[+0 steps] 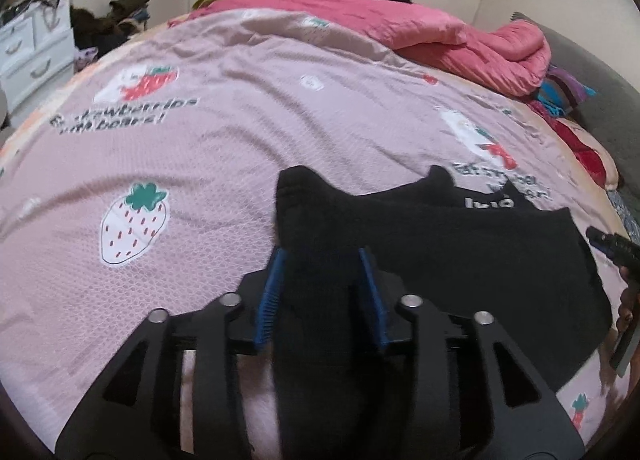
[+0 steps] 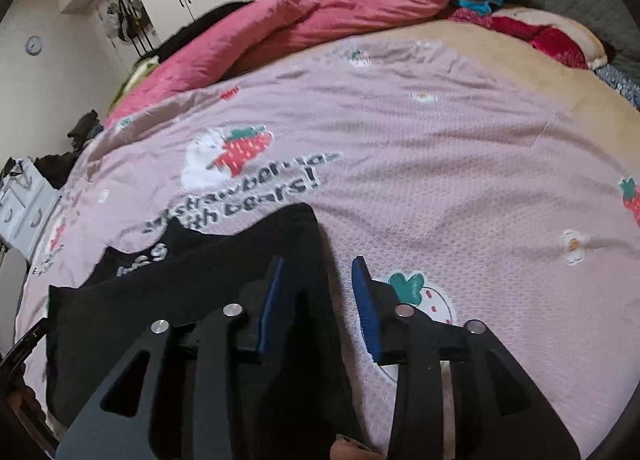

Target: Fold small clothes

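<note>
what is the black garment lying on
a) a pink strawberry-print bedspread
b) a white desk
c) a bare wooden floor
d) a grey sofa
a: the black garment lies spread on the pink bedspread printed with strawberries, seen in both wrist views.
</note>
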`<state>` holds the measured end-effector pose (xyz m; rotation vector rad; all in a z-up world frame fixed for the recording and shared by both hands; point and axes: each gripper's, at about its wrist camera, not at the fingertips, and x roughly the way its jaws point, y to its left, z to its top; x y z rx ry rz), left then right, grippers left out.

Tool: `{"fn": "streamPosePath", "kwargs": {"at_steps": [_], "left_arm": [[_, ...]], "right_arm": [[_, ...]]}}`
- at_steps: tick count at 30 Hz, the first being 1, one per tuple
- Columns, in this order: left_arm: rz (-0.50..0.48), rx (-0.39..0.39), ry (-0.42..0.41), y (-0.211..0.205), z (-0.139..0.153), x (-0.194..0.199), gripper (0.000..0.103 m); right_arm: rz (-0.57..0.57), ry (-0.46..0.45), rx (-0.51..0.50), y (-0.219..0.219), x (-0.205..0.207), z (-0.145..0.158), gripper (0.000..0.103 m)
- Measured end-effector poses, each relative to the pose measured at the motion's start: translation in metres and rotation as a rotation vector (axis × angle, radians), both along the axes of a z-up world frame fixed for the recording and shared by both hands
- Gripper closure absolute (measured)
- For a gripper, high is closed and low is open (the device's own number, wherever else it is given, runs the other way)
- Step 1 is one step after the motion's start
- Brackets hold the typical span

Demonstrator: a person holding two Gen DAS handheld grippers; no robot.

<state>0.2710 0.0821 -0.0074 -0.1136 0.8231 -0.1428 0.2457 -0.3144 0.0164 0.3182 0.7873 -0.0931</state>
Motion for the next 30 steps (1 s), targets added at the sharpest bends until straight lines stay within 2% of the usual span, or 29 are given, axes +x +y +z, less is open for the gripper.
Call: {"fn": "streamPosePath", "kwargs": {"at_steps": [2,5,8,11,15,22,26,30], "left_arm": [[-0.018,0.019,-0.015,-0.006,0.006,-0.007,0.065],[-0.055,0.049,-0.029,-0.016,0.013,-0.017,0.054],[-0.095,0.034,-0.007,-0.023,0.013,-0.028,0.049],[-0.122,0.014,0.027,-0.029,0.008,-0.038,0.043],[-0.147,0.0,0.061,-0.036,0.003,-0.049,0.036],[-0.184,0.014,0.082,-0.048,-0.003,-0.061,0.033],[-0.189,0.036,0.103,-0.052,-0.013,-0.069,0.03],[-0.181,0.033,0.114,-0.051,-0.019,-0.075,0.03]], "right_arm": [[0.024,-0.02,-0.017,0.005,-0.01,0.01,0.064],[0.077,-0.028,-0.043,0.016,-0.023,0.019,0.059],[0.123,-0.022,-0.059,0.032,-0.036,0.023,0.055],[0.143,-0.017,-0.014,0.045,-0.044,0.025,0.049],[0.167,-0.01,0.016,0.063,-0.05,0.025,0.049],[0.188,-0.001,-0.031,0.081,-0.074,0.017,0.048],[0.2,0.01,-0.062,0.086,-0.086,0.013,0.04],[0.207,0.043,-0.083,0.089,-0.091,0.004,0.04]]}}
